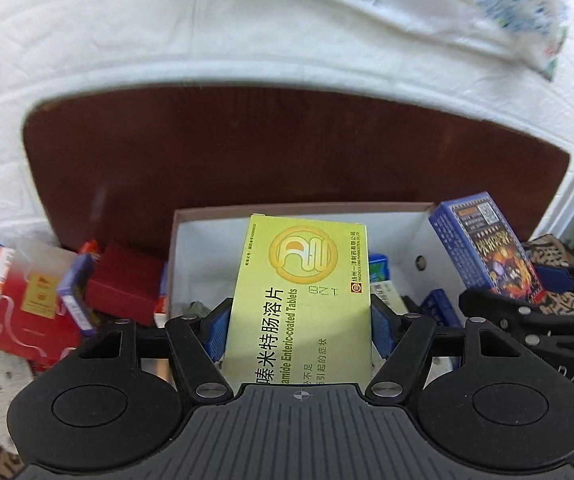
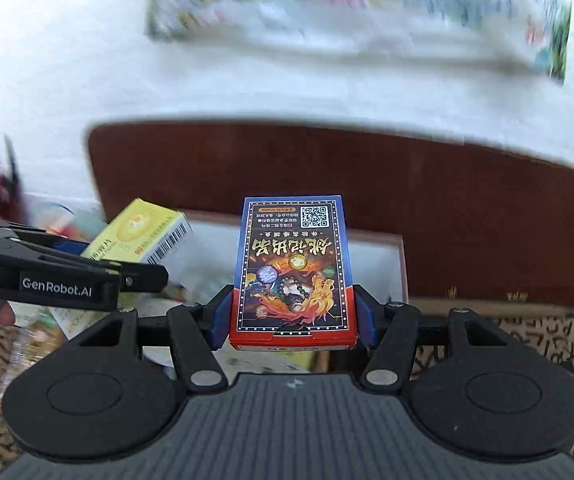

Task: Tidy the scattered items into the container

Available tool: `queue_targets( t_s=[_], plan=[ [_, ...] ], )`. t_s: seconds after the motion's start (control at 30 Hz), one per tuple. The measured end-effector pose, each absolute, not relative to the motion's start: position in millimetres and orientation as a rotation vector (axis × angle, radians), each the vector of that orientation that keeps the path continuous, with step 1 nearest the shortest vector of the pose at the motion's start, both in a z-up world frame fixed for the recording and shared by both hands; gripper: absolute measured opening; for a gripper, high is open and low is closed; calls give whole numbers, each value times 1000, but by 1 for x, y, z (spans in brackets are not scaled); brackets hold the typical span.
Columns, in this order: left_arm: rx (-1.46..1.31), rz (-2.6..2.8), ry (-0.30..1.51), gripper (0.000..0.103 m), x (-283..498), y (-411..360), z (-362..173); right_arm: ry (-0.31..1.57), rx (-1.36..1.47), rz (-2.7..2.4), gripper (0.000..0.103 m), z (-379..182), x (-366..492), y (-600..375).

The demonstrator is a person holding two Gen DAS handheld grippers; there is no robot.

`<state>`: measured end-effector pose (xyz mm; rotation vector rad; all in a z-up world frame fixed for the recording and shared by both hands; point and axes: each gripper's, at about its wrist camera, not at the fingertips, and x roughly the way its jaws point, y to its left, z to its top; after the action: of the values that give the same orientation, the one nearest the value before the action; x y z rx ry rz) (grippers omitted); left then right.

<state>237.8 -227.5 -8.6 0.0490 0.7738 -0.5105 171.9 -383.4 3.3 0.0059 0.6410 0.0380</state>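
My left gripper (image 1: 298,330) is shut on a yellow-green tablet box (image 1: 301,292) and holds it above the open cardboard container (image 1: 207,216), which has white inner walls and several small items inside. My right gripper (image 2: 293,316) is shut on a blue and red card pack (image 2: 293,268) and holds it over the container's right side (image 2: 401,256). The card pack also shows at the right of the left wrist view (image 1: 487,244), and the tablet box shows at the left of the right wrist view (image 2: 143,232).
Red boxes (image 1: 123,280), a small blue box (image 1: 77,288) and a plastic bag (image 1: 15,264) lie left of the container. A dark brown board (image 1: 287,152) stands behind it against a white wall. A patterned cloth (image 2: 527,340) covers the surface.
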Motion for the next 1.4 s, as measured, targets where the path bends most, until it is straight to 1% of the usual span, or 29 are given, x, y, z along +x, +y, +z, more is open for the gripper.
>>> queue_targets(
  t_s=[0.1, 0.27, 0.3, 0.33, 0.37, 0.4, 0.53, 0.77, 0.87, 1.07, 1.4],
  plan=[
    [32, -516, 812, 69, 258, -239, -31, 695, 0, 14, 65, -22, 191, -391],
    [36, -531, 798, 70, 278, -254, -39, 711, 16, -16, 65, -38, 213, -405],
    [36, -532, 784, 81, 280, -256, -39, 705, 22, -16, 65, -40, 217, -407],
    [36, -530, 766, 84, 282, -257, -39, 703, 22, -7, 80, -43, 222, -408],
    [37, -523, 751, 96, 282, -258, -38, 711, 17, -7, 97, -45, 226, -409],
    [34, -518, 739, 103, 281, -258, -37, 702, 11, -26, 98, -47, 226, -410],
    [18, -520, 694, 103, 271, -250, -31, 677, 9, -27, 98, -47, 220, -415],
    [64, -549, 726, 103, 253, -246, -26, 676, 27, 26, 101, -33, 199, -403],
    [70, -557, 737, 103, 238, -241, -23, 680, -25, 61, 102, -30, 190, -390],
    [110, -540, 705, 103, 213, -233, -13, 671, -74, 77, 102, -23, 172, -379],
    [87, -513, 684, 103, 174, -209, 5, 648, -83, 91, 102, -6, 135, -363]
  ],
)
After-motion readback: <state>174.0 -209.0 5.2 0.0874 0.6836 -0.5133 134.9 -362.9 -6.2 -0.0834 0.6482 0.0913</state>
